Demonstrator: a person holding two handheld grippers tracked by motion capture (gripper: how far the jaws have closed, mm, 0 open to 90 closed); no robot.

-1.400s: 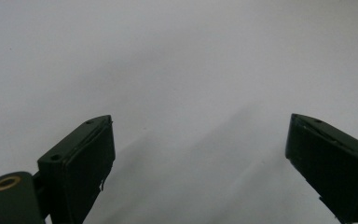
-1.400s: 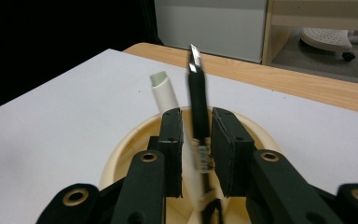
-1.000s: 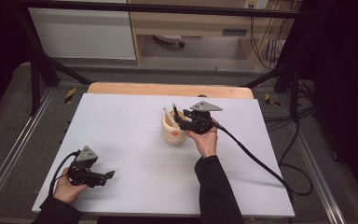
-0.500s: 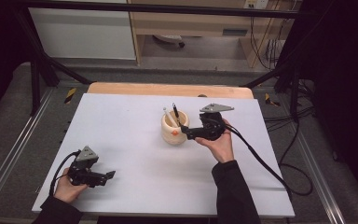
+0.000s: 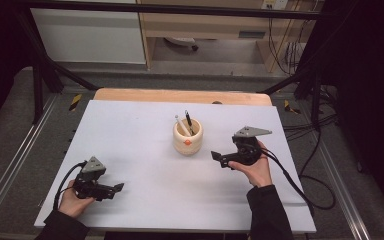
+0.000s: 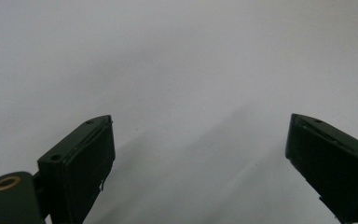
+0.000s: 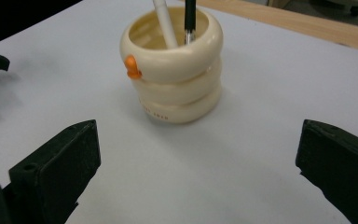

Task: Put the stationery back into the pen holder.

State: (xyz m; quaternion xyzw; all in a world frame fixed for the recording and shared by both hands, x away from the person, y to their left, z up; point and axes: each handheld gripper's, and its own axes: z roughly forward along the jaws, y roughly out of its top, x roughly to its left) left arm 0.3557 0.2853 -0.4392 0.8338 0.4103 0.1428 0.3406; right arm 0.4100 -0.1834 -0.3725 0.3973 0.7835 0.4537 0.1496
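Note:
A cream ringed pen cup [image 5: 187, 139] [image 7: 175, 77] with an orange knob stands near the middle of the white table [image 5: 145, 125]. A white pen [image 5: 182, 125] [image 7: 165, 22] and a black pen [image 5: 188, 120] [image 7: 189, 18] lean inside it. My right gripper [image 5: 218, 160] [image 7: 198, 175] hovers just right of the cup, open and empty, its jaws pointing at the cup. My left gripper [image 5: 116, 190] [image 6: 198, 175] rests near the table's front left, open, with bare white tabletop between its jaws.
A wooden strip [image 5: 180, 96] runs along the table's far edge. Black cables [image 5: 295, 180] trail off the right side from the right gripper. Metal frame rails [image 5: 10, 165] flank the table. A cabinet [image 5: 90, 35] stands behind.
My right gripper has drawn back from the cup's rim toward the right and nearer the front. The left gripper has stayed where it was.

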